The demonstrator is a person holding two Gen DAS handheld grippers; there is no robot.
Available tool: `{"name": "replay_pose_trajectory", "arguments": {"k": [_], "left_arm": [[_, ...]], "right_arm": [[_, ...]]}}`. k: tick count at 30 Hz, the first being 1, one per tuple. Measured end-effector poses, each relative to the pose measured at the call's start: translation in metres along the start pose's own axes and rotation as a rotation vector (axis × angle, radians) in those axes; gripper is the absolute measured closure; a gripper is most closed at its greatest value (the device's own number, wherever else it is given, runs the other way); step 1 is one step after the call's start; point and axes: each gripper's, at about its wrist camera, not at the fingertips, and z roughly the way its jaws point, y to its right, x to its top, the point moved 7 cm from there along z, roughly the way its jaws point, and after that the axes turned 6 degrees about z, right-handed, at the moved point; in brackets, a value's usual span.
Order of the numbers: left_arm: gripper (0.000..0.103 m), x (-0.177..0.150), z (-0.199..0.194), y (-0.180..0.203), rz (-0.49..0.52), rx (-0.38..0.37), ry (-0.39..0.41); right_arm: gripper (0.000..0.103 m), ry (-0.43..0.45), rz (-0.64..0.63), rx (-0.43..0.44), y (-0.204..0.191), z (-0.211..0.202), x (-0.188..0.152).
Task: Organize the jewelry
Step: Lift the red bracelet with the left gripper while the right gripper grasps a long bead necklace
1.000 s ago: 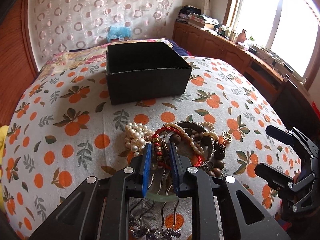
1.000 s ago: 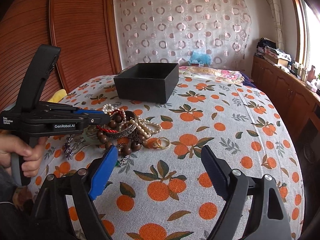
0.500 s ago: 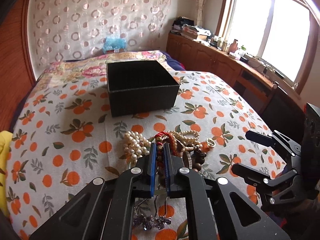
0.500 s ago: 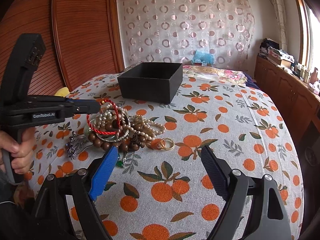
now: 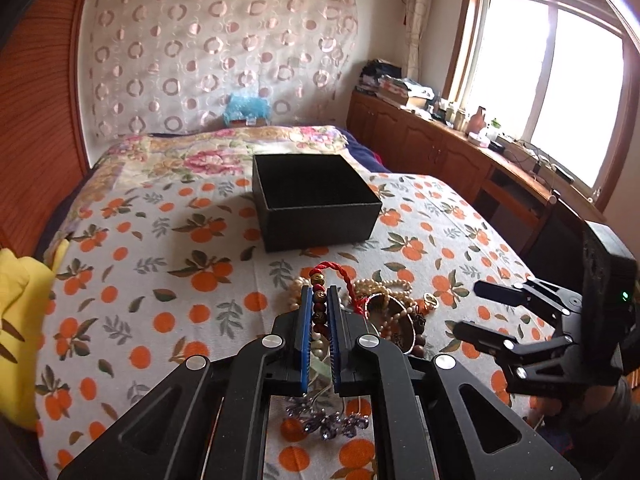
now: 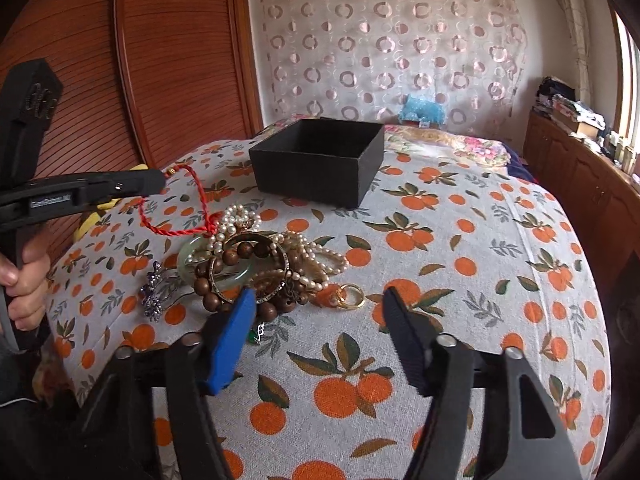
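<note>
My left gripper (image 5: 320, 294) is shut on a red cord bracelet with dark beads (image 5: 338, 274) and holds it lifted above the jewelry pile (image 5: 384, 308). In the right wrist view the red cord (image 6: 176, 216) trails from the left gripper (image 6: 160, 180) down to the pile (image 6: 256, 264) of pearl strands, wooden beads, a bangle and a jade ring. An open black box (image 5: 314, 200) stands beyond the pile; it also shows in the right wrist view (image 6: 320, 168). My right gripper (image 6: 320, 308) is open and empty, low at the pile's near right.
A gold ring (image 6: 350, 296) lies right of the pile, a purple hairpin (image 6: 154, 296) left of it. The bed has an orange-print cover (image 6: 480, 260). A yellow cloth (image 5: 20, 320) lies at the left edge. Wooden cabinets (image 5: 440, 152) run along the right.
My left gripper closed on the red bracelet and lifted it up out of the pile toward the box. The right gripper stayed open and nearly still.
</note>
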Motion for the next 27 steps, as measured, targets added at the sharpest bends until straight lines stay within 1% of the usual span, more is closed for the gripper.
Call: {"name": "replay_pose_trajectory", "arguments": {"k": [4,10,12,14,17,22,24,27], "left_arm": [[0.097,-0.001,-0.007,0.0,0.004,0.006,0.018],[0.097,-0.003,-0.012,-0.001,0.007,0.011,0.027],[0.097,-0.004,-0.012,-0.001,0.003,0.011,0.023],[0.097,-0.005,-0.012,-0.002,-0.002,0.009,0.02],[0.097,-0.008,-0.012,-0.003,-0.006,0.003,0.017],[0.097,-0.01,-0.01,0.0,-0.002,-0.009,0.012],[0.097,-0.01,-0.008,0.002,0.003,-0.012,0.01],[0.097,-0.012,-0.007,0.003,0.007,-0.015,0.007]], "right_arm": [[0.045,-0.028,-0.021,0.046,-0.014,0.008,0.004],[0.059,-0.077,-0.068,0.134,-0.046,0.023,0.005],[0.065,-0.092,-0.087,0.145,-0.054,0.027,0.004],[0.067,-0.1,-0.101,0.145,-0.059,0.03,0.003],[0.067,-0.095,-0.087,0.133,-0.052,0.029,0.007],[0.067,-0.091,-0.074,0.078,-0.024,0.028,0.013],[0.067,-0.101,-0.065,0.063,-0.013,0.03,0.013],[0.067,-0.135,-0.044,0.078,-0.004,0.038,0.011]]}}
